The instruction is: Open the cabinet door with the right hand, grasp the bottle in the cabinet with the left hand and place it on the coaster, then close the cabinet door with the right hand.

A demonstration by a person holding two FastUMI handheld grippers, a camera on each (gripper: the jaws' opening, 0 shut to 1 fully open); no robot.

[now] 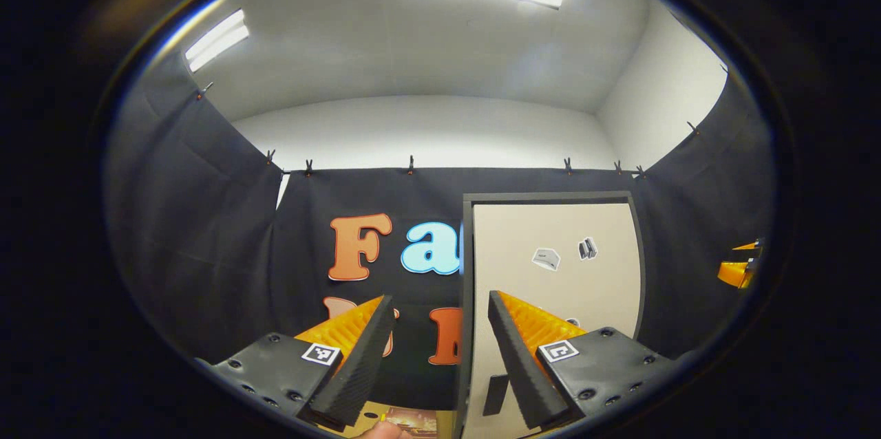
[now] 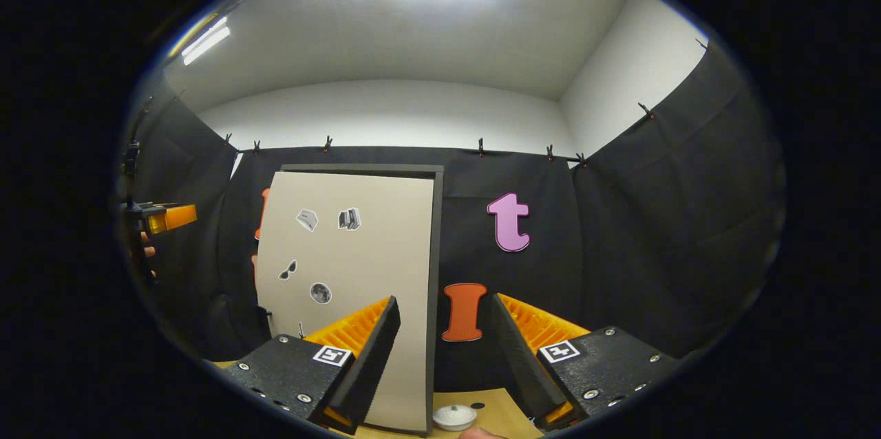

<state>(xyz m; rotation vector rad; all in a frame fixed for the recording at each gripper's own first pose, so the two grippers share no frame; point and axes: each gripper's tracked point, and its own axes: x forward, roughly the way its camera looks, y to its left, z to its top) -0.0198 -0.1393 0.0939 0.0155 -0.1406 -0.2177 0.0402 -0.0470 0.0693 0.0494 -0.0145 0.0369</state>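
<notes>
Two tools were held up in front of the closed cabinet, both with their fingers spread wide and nothing between them. The left tool [image 1: 437, 346] pointed at the cabinet's left edge, its fingers framing the dark frame strip there. The right tool [image 2: 444, 349] pointed at the cabinet's right edge.

The cabinet door [image 2: 351, 274] was a flat, pale beige panel, tall and upright, set in a thin dark frame against the black cloth wall at the far side. Several small stickers were scattered across its face: two near the top, side by side, and a few more lower down toward the left. In the left gripper view the same door [image 1: 557, 267] stood to the right of centre, with a dark handle [image 1: 494, 394] low on its left side.

A small white round coaster [image 2: 454, 417] lay on the tan worktop [image 2: 495, 408] near the right tool, just right of the door's bottom corner. The bottle could not be seen with the door shut.

At the far left of the right gripper view the left tool appeared again, held by a hand [image 2: 146, 246].
</notes>
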